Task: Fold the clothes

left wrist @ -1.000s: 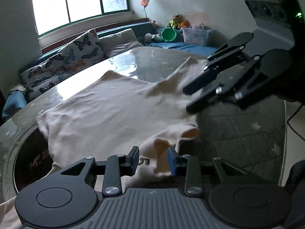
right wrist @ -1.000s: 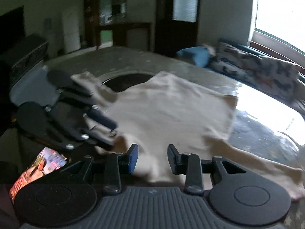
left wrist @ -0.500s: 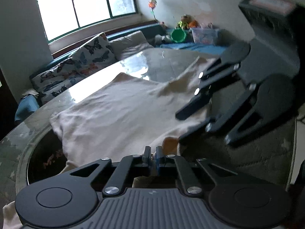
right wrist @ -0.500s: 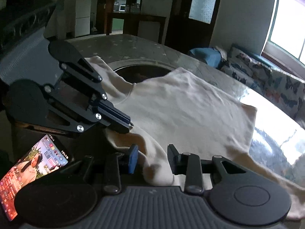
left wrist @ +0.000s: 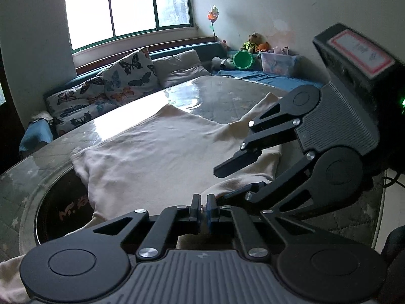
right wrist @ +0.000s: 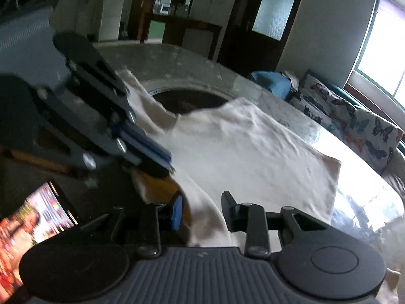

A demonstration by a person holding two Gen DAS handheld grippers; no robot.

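Garment: a cream shirt (left wrist: 162, 152) lies spread across a glass-topped table (left wrist: 207, 96), its near edge lifted and rumpled toward both tools.
Left gripper (left wrist: 203, 209): jaws closed tight, pinching a fold of the shirt's near edge between the pads.
Right gripper (right wrist: 201, 209): jaws apart and closing, with a ridge of the shirt's edge running up between them; the pads do not yet press on it.
Relation: seen from the left wrist, the right gripper sits just right of the left one, its upper finger over the cloth.
Table: a dark round opening (right wrist: 184, 100) shows under the shirt's far corner.
Phone (right wrist: 33, 225): lit screen, lying left of the right gripper.
Background: butterfly cushions (left wrist: 126, 76) beneath a window (left wrist: 126, 7).
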